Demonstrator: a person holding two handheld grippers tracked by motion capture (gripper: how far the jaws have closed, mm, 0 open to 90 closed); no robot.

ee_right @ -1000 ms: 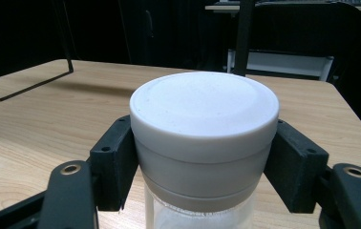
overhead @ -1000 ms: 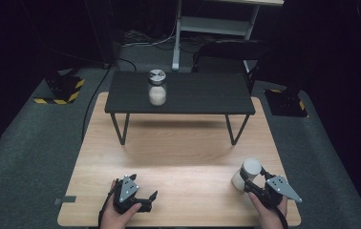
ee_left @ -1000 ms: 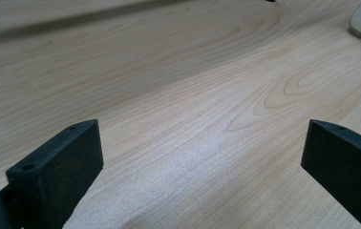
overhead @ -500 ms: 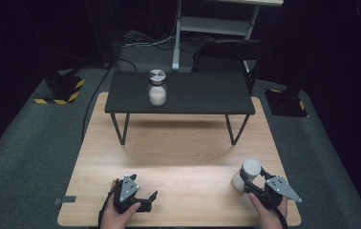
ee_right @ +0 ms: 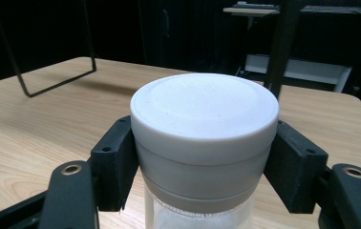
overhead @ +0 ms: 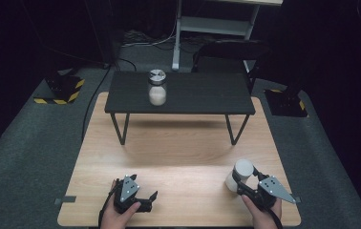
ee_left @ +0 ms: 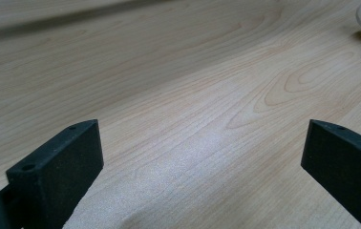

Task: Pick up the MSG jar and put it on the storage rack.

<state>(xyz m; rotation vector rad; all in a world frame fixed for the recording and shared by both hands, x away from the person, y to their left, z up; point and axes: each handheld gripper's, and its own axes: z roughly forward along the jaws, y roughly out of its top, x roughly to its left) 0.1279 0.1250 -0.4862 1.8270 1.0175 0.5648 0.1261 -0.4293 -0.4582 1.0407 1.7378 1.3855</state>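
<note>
A jar with a white lid point(ee_right: 204, 124) stands on the wooden table point(overhead: 178, 152) near the front right; my right gripper point(overhead: 239, 183) is shut on it, both black pads pressing the lid's sides. In the high view this white-lidded jar point(overhead: 239, 175) stays upright. My left gripper point(overhead: 151, 199) rests low at the front left, open, with bare wood between its black fingers point(ee_left: 59, 162). On the black raised shelf point(overhead: 202, 98) at the back stands a second jar with a metal lid point(overhead: 157, 88), holding white powder.
The shelf's thin black legs point(overhead: 120, 128) stand on the table's far half. Grey carpet surrounds the table, with yellow-black striped bases point(overhead: 61, 90) at the left and right. A white rack point(overhead: 217, 24) stands behind.
</note>
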